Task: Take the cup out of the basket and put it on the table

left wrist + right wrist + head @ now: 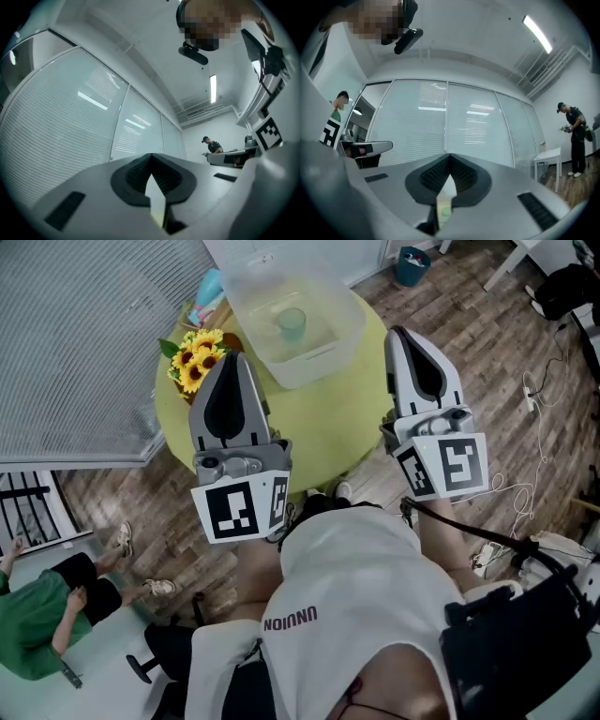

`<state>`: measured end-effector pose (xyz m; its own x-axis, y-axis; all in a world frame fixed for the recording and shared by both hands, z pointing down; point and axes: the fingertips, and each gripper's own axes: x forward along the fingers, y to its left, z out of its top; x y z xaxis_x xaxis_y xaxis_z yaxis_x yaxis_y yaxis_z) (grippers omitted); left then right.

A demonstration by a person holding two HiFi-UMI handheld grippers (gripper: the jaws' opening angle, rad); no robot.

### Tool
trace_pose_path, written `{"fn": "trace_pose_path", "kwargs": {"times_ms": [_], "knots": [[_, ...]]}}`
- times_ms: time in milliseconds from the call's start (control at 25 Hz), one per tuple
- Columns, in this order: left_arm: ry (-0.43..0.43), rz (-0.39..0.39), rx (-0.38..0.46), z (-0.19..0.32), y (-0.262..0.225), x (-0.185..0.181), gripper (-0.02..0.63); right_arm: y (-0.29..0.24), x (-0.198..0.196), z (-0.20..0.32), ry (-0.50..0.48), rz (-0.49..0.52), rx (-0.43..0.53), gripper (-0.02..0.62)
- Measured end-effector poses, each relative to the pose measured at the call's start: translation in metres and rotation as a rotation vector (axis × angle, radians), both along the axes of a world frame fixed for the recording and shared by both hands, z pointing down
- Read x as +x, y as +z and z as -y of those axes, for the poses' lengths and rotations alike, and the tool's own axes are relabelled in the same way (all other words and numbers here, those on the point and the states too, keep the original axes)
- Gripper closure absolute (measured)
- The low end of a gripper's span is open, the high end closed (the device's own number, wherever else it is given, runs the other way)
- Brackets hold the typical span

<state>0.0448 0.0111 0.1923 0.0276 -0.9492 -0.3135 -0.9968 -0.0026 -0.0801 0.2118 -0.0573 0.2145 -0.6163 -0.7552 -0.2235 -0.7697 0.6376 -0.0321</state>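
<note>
You had bare table (333, 423) in front of the basket (345, 326); sunflowers (196, 358) crowded its left side, and its top stood open.

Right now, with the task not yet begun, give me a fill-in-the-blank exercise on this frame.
1. Inside the clear basket sits a green ____.
2. Beside the basket, on the yellow table, stand some ____.
3. The left gripper and the right gripper both have their jaws ____, with nothing held.
Missing words: cup; sunflowers; shut.
</note>
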Motion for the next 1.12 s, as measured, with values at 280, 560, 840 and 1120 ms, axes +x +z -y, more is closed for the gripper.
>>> {"fn": "trace_pose_path", "kwargs": {"times_ms": [280, 560, 840, 1120], "knots": [[-0.007, -0.001, 0.000, -0.005, -0.002, -0.001, 0.594, -0.001, -0.003, -0.004, -0.011, 0.001, -0.001, 0.577], [-0.024, 0.000, 0.001, -0.011, -0.001, -0.002, 0.594, 0.000, -0.006, -0.006, -0.030, 0.007, 0.000, 0.577], [-0.046, -0.014, -0.024, -0.020, 0.000, 0.003, 0.594, -0.001, -0.009, -0.008, -0.079, 0.009, 0.005, 0.576], [-0.104, -0.052, -0.058, -0.043, 0.010, -0.002, 0.594, 0.009, -0.021, -0.009, -0.157, -0.002, 0.001, 0.575]]}}
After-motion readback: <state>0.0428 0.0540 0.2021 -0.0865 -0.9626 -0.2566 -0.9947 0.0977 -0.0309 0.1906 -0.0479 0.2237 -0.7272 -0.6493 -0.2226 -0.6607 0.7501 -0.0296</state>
